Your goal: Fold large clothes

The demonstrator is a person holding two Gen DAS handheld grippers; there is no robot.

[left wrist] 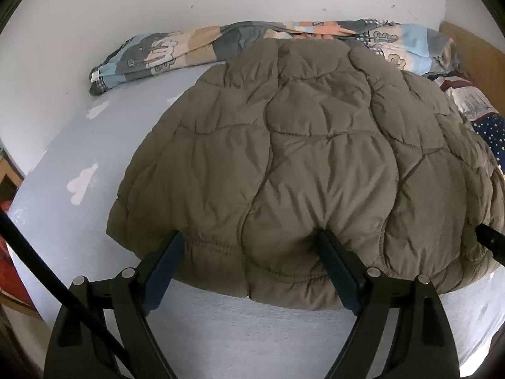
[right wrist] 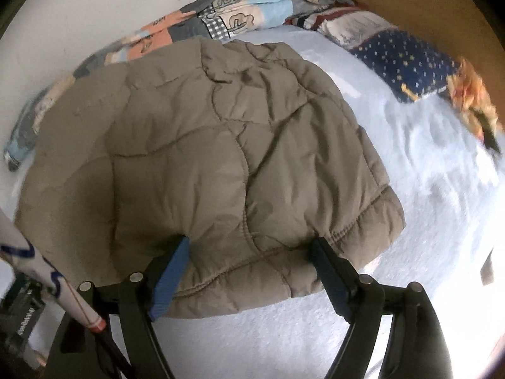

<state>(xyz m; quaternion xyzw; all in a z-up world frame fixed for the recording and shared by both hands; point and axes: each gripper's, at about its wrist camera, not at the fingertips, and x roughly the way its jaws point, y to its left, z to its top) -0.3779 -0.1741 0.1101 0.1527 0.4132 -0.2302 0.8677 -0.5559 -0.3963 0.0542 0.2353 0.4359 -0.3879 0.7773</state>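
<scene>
A brown quilted puffer jacket (left wrist: 300, 164) lies spread flat on the pale blue bed sheet (left wrist: 268, 331); it also shows in the right wrist view (right wrist: 205, 164). My left gripper (left wrist: 251, 237) is open, its blue-padded fingers pressed against the jacket's near hem, with the hem bulging between them. My right gripper (right wrist: 251, 243) is open in the same way on the hem near the jacket's right corner. The tip of the right gripper (left wrist: 492, 243) shows at the right edge of the left wrist view.
A patchwork blanket (left wrist: 221, 44) is bunched along the white wall behind the jacket. A navy dotted pillow (right wrist: 407, 63) and an orange item (right wrist: 473, 101) lie at the bed's right end by a wooden headboard (right wrist: 410, 3). The bed's left edge (left wrist: 19, 195) drops off.
</scene>
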